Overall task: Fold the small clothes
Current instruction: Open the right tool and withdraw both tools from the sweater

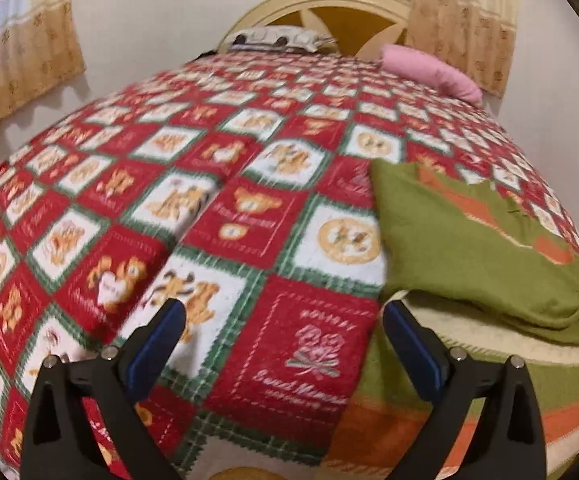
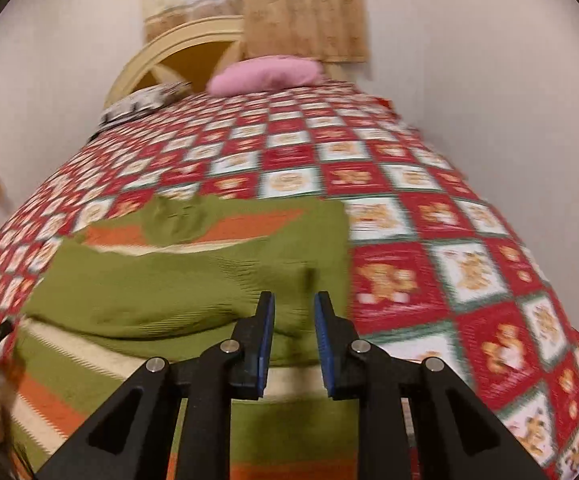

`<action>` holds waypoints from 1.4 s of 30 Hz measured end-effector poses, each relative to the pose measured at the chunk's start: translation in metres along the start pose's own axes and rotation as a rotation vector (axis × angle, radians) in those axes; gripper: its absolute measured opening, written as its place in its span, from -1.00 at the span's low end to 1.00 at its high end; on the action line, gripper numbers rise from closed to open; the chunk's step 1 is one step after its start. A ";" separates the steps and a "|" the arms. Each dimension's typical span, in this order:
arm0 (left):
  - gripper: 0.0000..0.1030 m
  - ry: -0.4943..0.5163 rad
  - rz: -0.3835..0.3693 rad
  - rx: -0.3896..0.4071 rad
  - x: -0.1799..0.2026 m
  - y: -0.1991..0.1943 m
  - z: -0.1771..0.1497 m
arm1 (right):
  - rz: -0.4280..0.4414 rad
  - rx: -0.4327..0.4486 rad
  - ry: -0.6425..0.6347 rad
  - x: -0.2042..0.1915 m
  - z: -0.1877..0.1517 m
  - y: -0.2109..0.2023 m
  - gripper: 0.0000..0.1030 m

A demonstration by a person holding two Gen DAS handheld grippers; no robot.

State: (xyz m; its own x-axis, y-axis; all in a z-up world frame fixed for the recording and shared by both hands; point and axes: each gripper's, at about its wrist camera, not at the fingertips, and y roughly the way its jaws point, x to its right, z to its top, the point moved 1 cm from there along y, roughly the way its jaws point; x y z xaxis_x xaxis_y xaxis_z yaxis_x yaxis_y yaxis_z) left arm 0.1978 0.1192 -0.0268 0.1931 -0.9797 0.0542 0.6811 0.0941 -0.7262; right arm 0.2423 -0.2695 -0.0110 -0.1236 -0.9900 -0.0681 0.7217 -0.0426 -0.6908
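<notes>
Where the green garment (image 2: 193,296) lay on the bed, we found it partly folded: a plain green layer was doubled over a lower layer striped in orange, cream and green. It sat on the red, white and green patchwork blanket (image 1: 249,208), toward the near edge of the bed. In the left wrist view the garment (image 1: 469,240) occupied the right side of the frame.

We held the right gripper (image 2: 294,332) just above the near fold of the garment, its blue-padded fingers (image 2: 267,336) a narrow gap apart with nothing clamped between them. Motion blur prevented us from confirming whether the tips touched the cloth. We held the left gripper (image 1: 283,336) with its fingers spread wide over the bare blanket, just beside the garment's left edge, holding nothing.

At the far end of the bed we noted a pink pillow (image 2: 265,74) and a patterned pillow (image 2: 141,104) against a cream headboard (image 2: 177,40). Tan curtains (image 2: 301,12) hung behind the headboard on a pale wall.
</notes>
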 end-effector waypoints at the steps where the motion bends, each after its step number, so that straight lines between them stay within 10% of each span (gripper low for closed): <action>1: 0.96 0.018 0.007 0.015 0.006 -0.003 0.004 | 0.012 -0.005 -0.005 -0.007 0.002 0.006 -0.59; 8: 0.96 0.132 0.048 -0.009 0.046 0.028 0.024 | 0.061 -0.191 0.010 -0.023 -0.010 0.065 -0.59; 23: 1.00 0.224 0.087 -0.039 0.050 0.026 0.002 | -0.074 -0.209 -0.173 -0.029 -0.041 0.024 -0.39; 37: 1.00 0.251 0.033 -0.029 0.041 -0.016 -0.032 | -0.011 -0.020 -0.091 -0.032 -0.092 -0.080 -0.37; 42: 1.00 0.270 -0.007 -0.017 0.041 -0.033 -0.044 | -0.006 0.016 -0.059 -0.025 -0.105 -0.100 0.05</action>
State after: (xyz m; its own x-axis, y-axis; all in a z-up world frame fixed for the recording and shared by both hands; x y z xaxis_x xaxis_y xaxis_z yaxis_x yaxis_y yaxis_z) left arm 0.1525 0.0679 -0.0310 -0.0089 -0.9923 -0.1239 0.6691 0.0862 -0.7382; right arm 0.1021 -0.2265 -0.0160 -0.0884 -0.9959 -0.0210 0.7317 -0.0506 -0.6798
